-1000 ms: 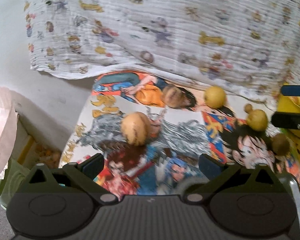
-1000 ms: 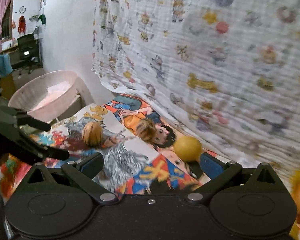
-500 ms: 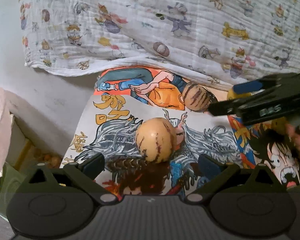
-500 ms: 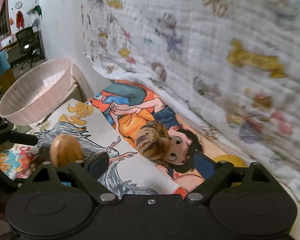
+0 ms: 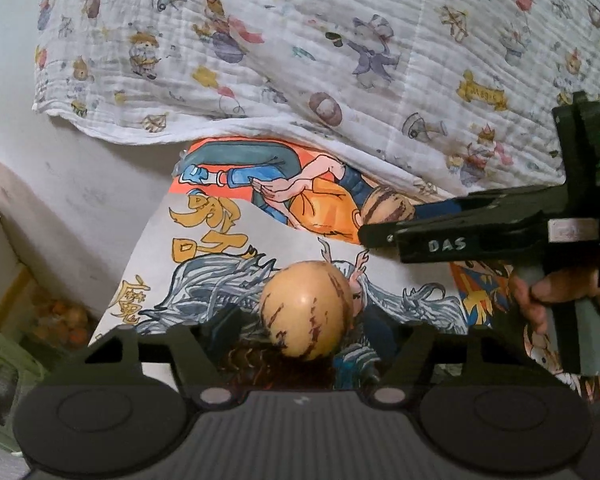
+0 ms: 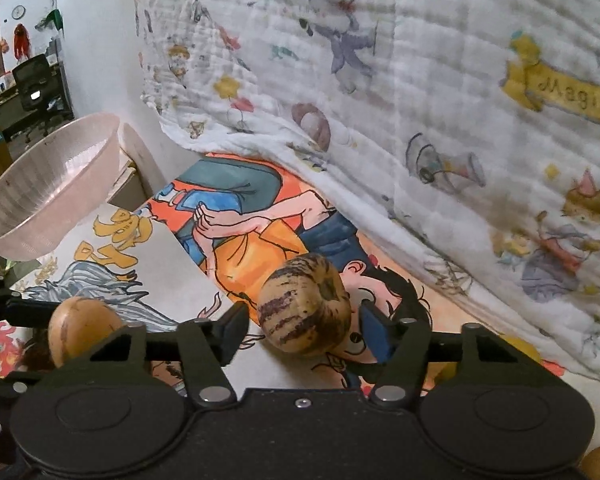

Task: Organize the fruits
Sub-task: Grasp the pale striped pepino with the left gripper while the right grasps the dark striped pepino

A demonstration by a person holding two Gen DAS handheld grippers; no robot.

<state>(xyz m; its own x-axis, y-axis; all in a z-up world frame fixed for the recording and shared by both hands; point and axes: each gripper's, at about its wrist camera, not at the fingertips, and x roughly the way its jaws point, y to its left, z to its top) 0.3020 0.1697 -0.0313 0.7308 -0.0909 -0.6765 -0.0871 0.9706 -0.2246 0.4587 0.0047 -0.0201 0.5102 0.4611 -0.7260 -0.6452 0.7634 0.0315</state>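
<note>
1. Left tongs sit low over the tabletop, which is covered by a cartoon print.
2. A pale tan fruit with a few dark streaks lies between the left fingers. The jaws have just been closing in on it. Dark pads stand close on both sides, but contact is hidden by the fruit's bulge, so I cannot tell if they press yet.
3. Right tongs straddle a second fruit, the striped fruit, tan with dark purple stripes. These jaws have also just been closing.
4. The blue right pad is at or touching the striped fruit's side. The left finger shows a thin gap of tabletop before the fruit, so no full clamp is visible.
5. The striped fruit rests on the printed figure's head, near the hanging white cartoon blanket.
6. In the left view the right tongs reach in from the right edge, held by a hand. The striped fruit sits at their tip.
7. In the right view the pale tan fruit is at lower left, partly behind the tongs body.
8. A pink ribbed bowl stands off the tabletop's far left corner.
9. A yellow fruit peeks out behind the right linkage, mostly hidden.
</note>
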